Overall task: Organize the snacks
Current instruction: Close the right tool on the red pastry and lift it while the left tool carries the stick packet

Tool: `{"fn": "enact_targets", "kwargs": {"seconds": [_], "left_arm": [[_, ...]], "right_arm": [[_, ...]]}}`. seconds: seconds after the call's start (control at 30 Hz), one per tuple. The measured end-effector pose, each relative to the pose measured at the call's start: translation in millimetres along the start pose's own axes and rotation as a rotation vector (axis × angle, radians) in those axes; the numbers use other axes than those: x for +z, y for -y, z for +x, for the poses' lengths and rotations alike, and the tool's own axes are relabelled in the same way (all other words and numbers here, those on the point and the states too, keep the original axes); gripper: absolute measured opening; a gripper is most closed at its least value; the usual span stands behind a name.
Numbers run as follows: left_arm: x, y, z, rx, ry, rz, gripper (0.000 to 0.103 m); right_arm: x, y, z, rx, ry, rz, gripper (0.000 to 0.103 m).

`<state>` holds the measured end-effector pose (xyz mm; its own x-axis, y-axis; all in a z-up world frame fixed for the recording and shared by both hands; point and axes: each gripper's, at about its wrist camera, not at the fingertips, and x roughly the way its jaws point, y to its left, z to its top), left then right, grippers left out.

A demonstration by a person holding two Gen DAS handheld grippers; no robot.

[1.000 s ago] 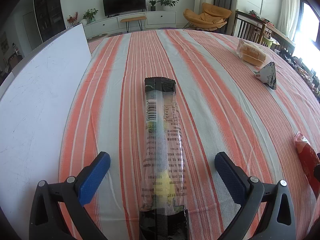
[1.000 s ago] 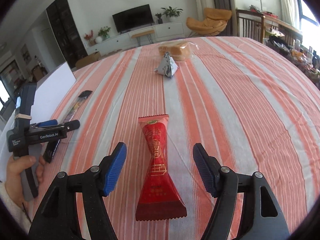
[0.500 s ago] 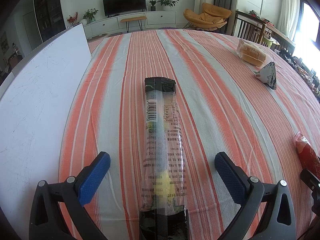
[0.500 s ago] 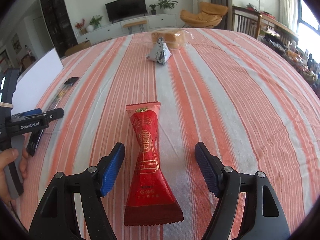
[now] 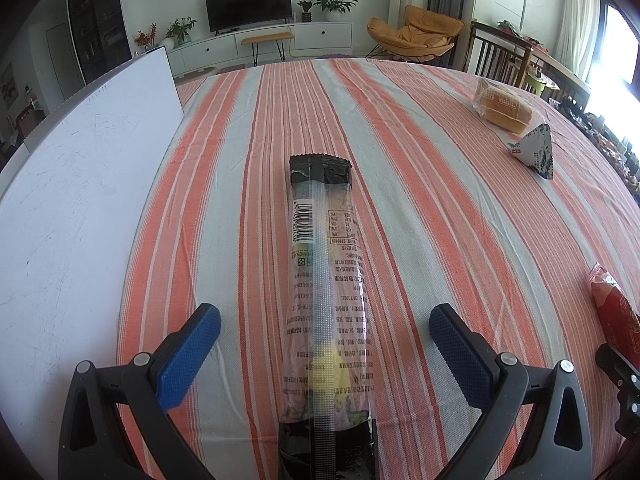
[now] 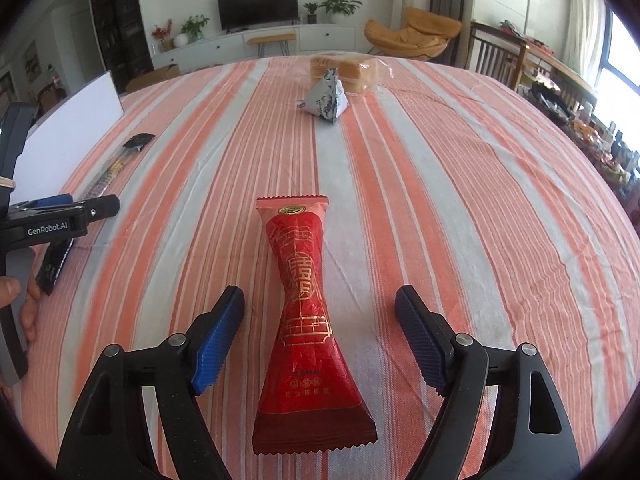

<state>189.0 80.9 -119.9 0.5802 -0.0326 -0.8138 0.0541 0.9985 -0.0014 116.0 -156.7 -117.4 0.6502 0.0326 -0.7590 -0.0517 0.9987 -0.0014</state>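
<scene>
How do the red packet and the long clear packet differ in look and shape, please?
The red packet is opaque with gold print; the clear packet is see-through with black ends and a barcode. The red packet is pinched at its waist; the clear packet is straight and slimmer. Both lie flat on the striped cloth, each between open jaws.

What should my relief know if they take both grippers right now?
Left gripper: open, straddling the long clear-and-black snack pack, pads not touching it.
Right gripper: open, jaws have just been widening, red twisted snack pack lies between them, not gripped.
Farther down the striped tablecloth: triangular wrapped snack in front of the bagged bread.
White board at the table's left edge.
Done: nothing visibly gathered. Left: all four snacks.
</scene>
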Motion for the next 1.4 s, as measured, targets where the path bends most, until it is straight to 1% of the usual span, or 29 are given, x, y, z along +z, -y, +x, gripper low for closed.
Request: {"fn": "enact_targets", "kwargs": {"seconds": [0.13,0.27,0.3,0.33,0.4,0.43,0.47,0.5,0.53,0.57,0.6,0.63,0.67,0.7,0.73,0.8,0.87,0.9,1.0,1.1,1.2,1.33,1.4], "left_arm": [[0,0,0,0.000,0.000,0.000,0.103],[0,0,0,-0.001,-0.010,0.001,0.103],[1,-1,0,-0.008,-0.036,0.005,0.103],[3,-1,1,-0.015,-0.069,0.018,0.103],[8,0,3,-0.033,-0.145,0.048,0.103],[10,2,3,-0.044,-0.174,0.060,0.103],[12,2,3,-0.061,-0.194,0.063,0.103],[13,2,2,-0.086,-0.202,0.057,0.101],[14,1,-1,-0.105,-0.196,0.048,0.098],[15,1,-4,-0.100,-0.183,0.049,0.083],[15,2,-7,-0.073,-0.168,0.062,0.057],[14,3,-10,-0.046,-0.156,0.072,0.040],[13,0,-13,-0.061,-0.150,0.059,0.028],[11,-4,-15,-0.106,-0.155,0.024,0.022],[8,-9,-19,-0.144,-0.158,-0.012,0.019],[-2,-13,-35,-0.205,-0.131,-0.053,0.017],[-13,-15,-57,-0.283,-0.088,-0.088,0.017],[-19,-15,-68,-0.322,-0.072,-0.110,0.017],[-34,-16,-93,-0.396,-0.034,-0.154,0.017],[-38,-21,-119,-0.446,0.004,-0.187,0.017],[-34,-35,-156,-0.476,0.080,-0.209,0.017],[-25,-67,-203,-0.504,0.187,-0.265,0.017],[-23,-90,-223,-0.489,0.234,-0.294,0.017]], "right_arm": [[0,0,0,0.000,-0.001,-0.001,0.081],[1,-1,1,0.004,-0.018,-0.006,0.084],[4,-1,2,0.004,-0.041,-0.006,0.084],[9,-2,4,0.008,-0.090,-0.010,0.084],[24,-3,11,0.035,-0.217,-0.024,0.085],[32,-3,14,0.064,-0.264,-0.027,0.085],[39,-3,17,0.096,-0.299,-0.029,0.083],[45,-5,18,0.109,-0.323,-0.034,0.081],[50,-7,18,0.103,-0.333,-0.052,0.081],[53,-12,18,0.092,-0.333,-0.090,0.074],[54,-18,19,0.083,-0.344,-0.134,0.041],[52,-21,22,0.067,-0.368,-0.160,0.025],[51,-20,22,0.071,-0.368,-0.156,0.017],[50,-18,21,0.074,-0.368,-0.146,0.015],[48,-15,18,0.077,-0.367,-0.133,0.014],[46,-5,6,0.110,-0.338,-0.074,0.013],[45,7,-12,0.171,-0.289,0.001,0.013],[43,13,-20,0.187,-0.271,0.031,0.013],[39,23,-29,0.180,-0.250,0.076,0.013],[34,25,-28,0.189,-0.265,0.111,0.013],[38,19,-38,0.237,-0.244,0.146,0.013],[62,-11,-57,0.318,-0.189,0.151,0.013],[78,-32,-72,0.374,-0.158,0.134,0.013]]}}
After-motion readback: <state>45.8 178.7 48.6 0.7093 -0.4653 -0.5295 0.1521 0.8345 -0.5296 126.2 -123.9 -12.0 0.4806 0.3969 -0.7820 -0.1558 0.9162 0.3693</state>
